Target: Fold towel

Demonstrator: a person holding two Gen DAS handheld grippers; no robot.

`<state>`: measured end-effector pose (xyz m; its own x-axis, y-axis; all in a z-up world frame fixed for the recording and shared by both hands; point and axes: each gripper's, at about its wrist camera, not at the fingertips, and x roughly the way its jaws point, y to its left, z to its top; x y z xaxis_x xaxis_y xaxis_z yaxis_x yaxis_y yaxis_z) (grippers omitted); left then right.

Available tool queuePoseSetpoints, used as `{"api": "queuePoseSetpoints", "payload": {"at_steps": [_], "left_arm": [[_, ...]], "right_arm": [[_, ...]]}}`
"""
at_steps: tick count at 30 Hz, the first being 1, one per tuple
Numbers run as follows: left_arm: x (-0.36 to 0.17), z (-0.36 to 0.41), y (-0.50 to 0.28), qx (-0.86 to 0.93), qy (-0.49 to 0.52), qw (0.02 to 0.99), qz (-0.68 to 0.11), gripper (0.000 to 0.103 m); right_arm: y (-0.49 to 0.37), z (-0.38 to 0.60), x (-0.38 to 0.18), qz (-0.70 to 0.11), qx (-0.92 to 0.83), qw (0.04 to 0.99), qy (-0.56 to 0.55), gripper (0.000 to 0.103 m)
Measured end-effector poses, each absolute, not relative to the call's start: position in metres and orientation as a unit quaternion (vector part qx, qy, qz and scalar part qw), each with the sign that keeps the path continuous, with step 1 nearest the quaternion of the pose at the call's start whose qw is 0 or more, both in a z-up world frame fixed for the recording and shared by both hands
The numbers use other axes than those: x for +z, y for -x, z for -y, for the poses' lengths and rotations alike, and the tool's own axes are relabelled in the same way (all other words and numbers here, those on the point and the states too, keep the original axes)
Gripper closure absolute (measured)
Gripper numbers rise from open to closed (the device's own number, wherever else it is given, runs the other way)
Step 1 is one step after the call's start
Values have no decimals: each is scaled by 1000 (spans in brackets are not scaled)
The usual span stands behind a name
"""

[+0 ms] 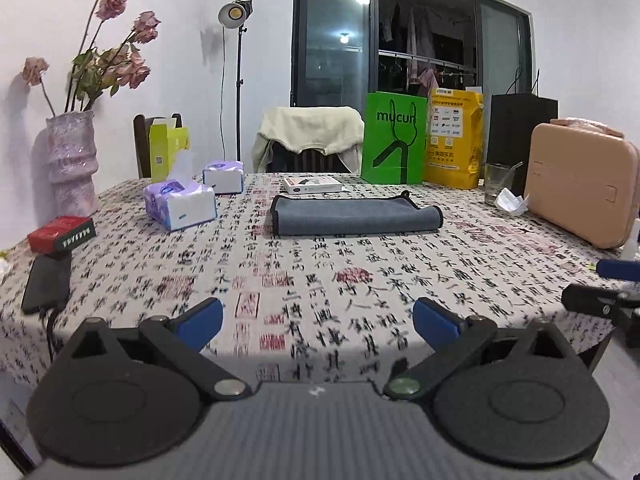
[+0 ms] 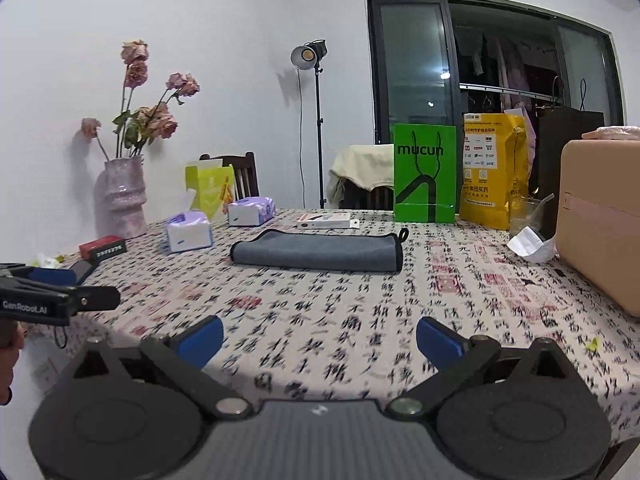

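A grey towel [image 1: 356,216] with black edging lies folded flat on the patterned tablecloth [image 1: 320,280], toward the far middle of the table. It also shows in the right wrist view [image 2: 320,250], with a small black loop at its right corner. My left gripper [image 1: 318,322] is open and empty near the table's front edge, well short of the towel. My right gripper [image 2: 320,340] is open and empty too, over the front part of the table. The right gripper's tip shows at the right edge of the left wrist view [image 1: 600,292]; the left gripper's shows at the left edge of the right wrist view [image 2: 60,292].
Two tissue packs [image 1: 180,204] lie left of the towel, a white box [image 1: 312,185] behind it. A vase of dried roses [image 1: 72,160], a red box [image 1: 60,234] and a phone [image 1: 46,284] stand at left. Green [image 1: 394,140] and yellow [image 1: 454,140] bags, a glass [image 1: 496,184] and a pink case [image 1: 580,188] stand at back right.
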<state>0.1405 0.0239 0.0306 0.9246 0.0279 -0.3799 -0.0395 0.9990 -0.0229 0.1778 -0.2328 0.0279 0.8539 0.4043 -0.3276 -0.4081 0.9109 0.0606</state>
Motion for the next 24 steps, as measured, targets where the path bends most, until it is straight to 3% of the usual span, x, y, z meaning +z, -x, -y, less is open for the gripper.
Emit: {"api": "queuePoseSetpoints", "payload": {"at_steps": [24], "left_arm": [[3, -1, -53, 14, -47, 984, -174, 0]], "right_arm": [[-88, 227, 8, -166, 229, 959, -7, 0]]}}
